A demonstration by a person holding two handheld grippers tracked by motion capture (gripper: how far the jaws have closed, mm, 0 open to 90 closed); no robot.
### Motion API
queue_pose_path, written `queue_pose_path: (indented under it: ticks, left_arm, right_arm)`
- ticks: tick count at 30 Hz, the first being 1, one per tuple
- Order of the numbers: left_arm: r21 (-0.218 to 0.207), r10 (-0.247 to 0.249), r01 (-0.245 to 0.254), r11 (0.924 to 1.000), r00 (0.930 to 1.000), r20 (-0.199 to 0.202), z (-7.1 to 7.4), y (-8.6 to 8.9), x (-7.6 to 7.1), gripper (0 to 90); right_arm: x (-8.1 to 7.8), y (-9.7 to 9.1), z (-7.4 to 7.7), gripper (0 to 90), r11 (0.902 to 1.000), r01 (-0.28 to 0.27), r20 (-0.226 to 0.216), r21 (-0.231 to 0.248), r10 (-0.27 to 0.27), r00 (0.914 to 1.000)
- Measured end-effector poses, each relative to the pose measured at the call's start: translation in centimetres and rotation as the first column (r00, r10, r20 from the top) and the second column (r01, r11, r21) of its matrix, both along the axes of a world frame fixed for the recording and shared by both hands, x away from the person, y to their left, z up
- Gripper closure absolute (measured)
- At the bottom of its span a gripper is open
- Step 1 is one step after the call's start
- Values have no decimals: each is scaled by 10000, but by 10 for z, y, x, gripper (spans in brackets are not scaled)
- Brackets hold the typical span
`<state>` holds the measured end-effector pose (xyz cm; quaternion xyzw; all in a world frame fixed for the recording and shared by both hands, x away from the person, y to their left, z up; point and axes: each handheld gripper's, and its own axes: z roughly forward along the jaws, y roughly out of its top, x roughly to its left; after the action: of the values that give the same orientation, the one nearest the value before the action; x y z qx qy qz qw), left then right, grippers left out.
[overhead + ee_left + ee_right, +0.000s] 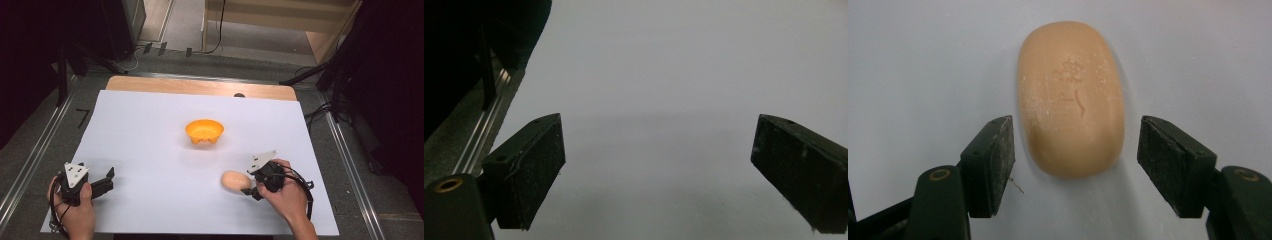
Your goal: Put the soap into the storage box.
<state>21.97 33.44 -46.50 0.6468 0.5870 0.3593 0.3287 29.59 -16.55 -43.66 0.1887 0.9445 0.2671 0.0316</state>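
A peach oval bar of soap (235, 180) lies flat on the white sheet (150, 125), toward its front right. In the right gripper view the soap (1070, 97) has a stamped mark on top, and its near end sits between the jaws. My right gripper (251, 184) (1075, 132) is open, with a jaw on each side of the soap: a sliver of gap at one pad, a wider one at the other. My left gripper (109, 181) (659, 145) rests at the front left, open wide over bare sheet with nothing between its jaws.
An orange bowl (204, 131) stands near the middle of the sheet, beyond the soap. The wooden table edge (200, 86) shows at the back. Metal rails (35, 155) run along both sides, and the left rail (479, 145) lies close to my left gripper.
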Motion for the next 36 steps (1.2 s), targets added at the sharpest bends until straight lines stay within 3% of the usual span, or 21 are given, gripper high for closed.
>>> queue_pose_path:
  ticks: [5,20,36]
  left_arm:
    - [-17,-12,12,10000,10000,1,0,0,0,76]
    - [18,-59,59,10000,10000,-62,0,-1,1,76]
    - [29,-119,119,9999,9999,-87,0,0,1,76]
  right_arm:
    - [2,12,-4,312,9996,-175,-96,-238,173,9998]
    - [7,34,-11,295,9953,221,-229,-942,-244,9994]
    - [10,44,-17,307,9892,303,-369,-1432,-359,9987]
